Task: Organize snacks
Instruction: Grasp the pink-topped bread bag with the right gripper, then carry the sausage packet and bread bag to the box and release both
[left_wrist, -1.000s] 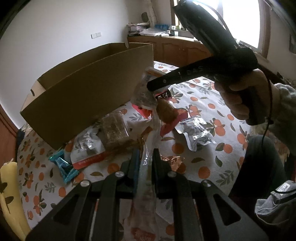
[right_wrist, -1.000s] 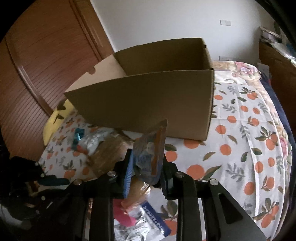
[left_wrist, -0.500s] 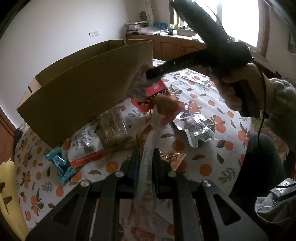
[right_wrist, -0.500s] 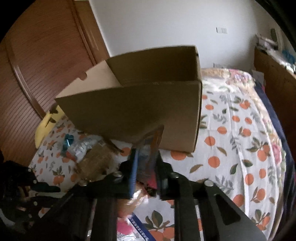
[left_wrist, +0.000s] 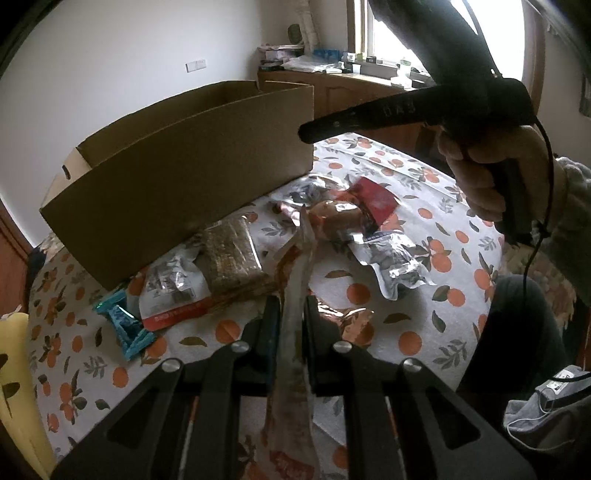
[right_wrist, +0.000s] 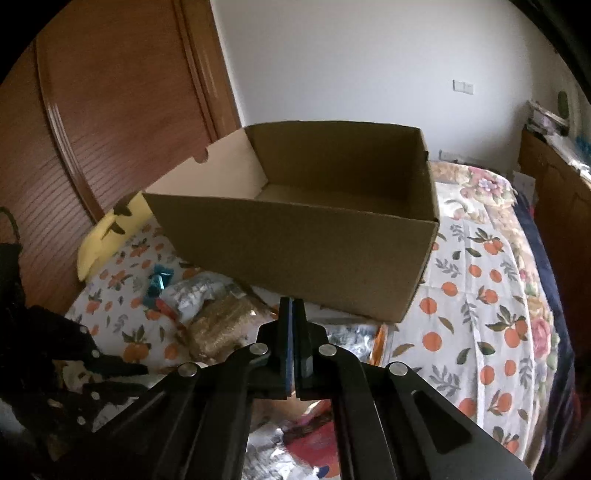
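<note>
An open brown cardboard box (left_wrist: 177, 173) stands on the orange-print tablecloth (left_wrist: 424, 332); it also shows in the right wrist view (right_wrist: 295, 243), its inside bare as far as I can see. My left gripper (left_wrist: 291, 306) is shut on a pale clear snack wrapper (left_wrist: 295, 280), held upright above the table. My right gripper (right_wrist: 294, 306) is shut with nothing between its fingers, raised before the box's near wall. Loose snacks lie below: a brown granola pack (left_wrist: 232, 254), a silver pouch (left_wrist: 391, 254), a teal bar (left_wrist: 123, 325), a red packet (left_wrist: 373, 197).
A yellow cushion (right_wrist: 107, 229) lies at the table's left edge beside a wooden door (right_wrist: 110, 110). A wooden cabinet (left_wrist: 351, 92) with clutter stands under the window. A person's hand (left_wrist: 487, 181) holds the right gripper's handle.
The right gripper no longer holds the blue-and-orange snack packet it held a second ago; its fingers are now closed together and it has risen toward the box. The left gripper keeps its wrapper.
</note>
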